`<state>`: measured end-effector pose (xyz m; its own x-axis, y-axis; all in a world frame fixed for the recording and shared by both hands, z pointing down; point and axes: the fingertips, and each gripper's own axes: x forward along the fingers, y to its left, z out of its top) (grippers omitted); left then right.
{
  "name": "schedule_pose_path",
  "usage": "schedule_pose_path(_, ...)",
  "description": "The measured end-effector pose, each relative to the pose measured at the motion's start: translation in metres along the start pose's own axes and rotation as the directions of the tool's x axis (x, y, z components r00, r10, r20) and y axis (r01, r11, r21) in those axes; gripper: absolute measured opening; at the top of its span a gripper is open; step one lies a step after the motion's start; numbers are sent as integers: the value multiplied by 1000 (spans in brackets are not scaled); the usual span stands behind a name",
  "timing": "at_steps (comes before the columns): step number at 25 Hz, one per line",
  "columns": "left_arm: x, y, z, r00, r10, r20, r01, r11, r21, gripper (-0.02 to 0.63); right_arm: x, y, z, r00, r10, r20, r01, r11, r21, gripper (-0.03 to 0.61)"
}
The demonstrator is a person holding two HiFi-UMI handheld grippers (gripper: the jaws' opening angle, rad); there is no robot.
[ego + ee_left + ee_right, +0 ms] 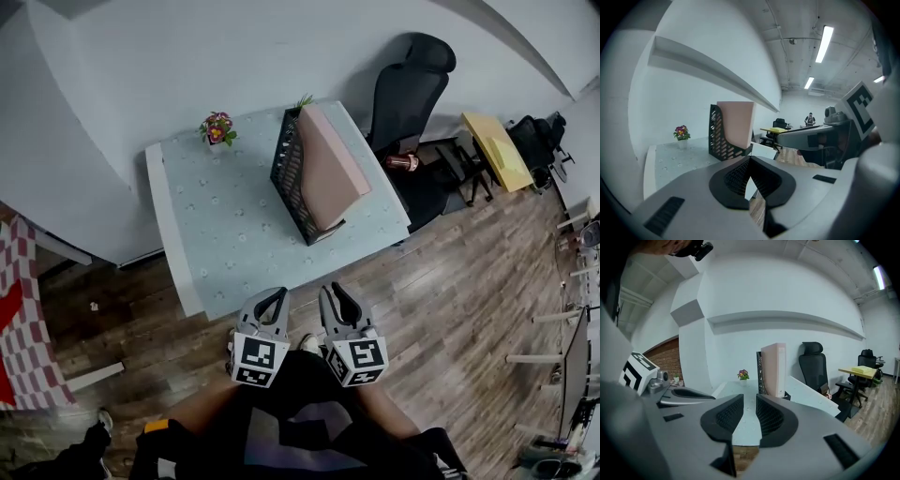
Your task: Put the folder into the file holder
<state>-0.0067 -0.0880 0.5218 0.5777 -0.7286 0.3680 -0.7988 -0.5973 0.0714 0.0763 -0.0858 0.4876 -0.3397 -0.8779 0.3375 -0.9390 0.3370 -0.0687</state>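
Note:
A pink folder (328, 169) stands leaning inside the black perforated file holder (289, 173) at the right back of the pale table (225, 216). Both grippers hang side by side just off the table's front edge, near the person's body and well short of the holder. My left gripper (278, 293) is shut, its tips meeting with nothing between them (750, 158). My right gripper (333, 289) is shut and empty too (750, 399). The folder (736, 124) in the holder (717, 136) shows ahead in the left gripper view, and the folder (774, 369) also in the right gripper view.
A small pot of flowers (217, 128) stands at the table's back left. A black office chair (408, 94) sits behind the right corner, with a yellow side table (492, 145) beyond. Wooden floor surrounds the table; a white wall runs along the back.

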Motion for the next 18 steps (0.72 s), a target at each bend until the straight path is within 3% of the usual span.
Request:
schedule_pose_path(9, 21, -49, 6, 1000, 21, -20, -21, 999, 36, 6, -24, -46, -8, 999, 51, 15, -52, 998, 44, 92)
schedule_pose_path(18, 32, -69, 9, 999, 21, -41, -18, 997, 75, 6, -30, -59, -21, 997, 73, -20, -72, 997, 38, 92)
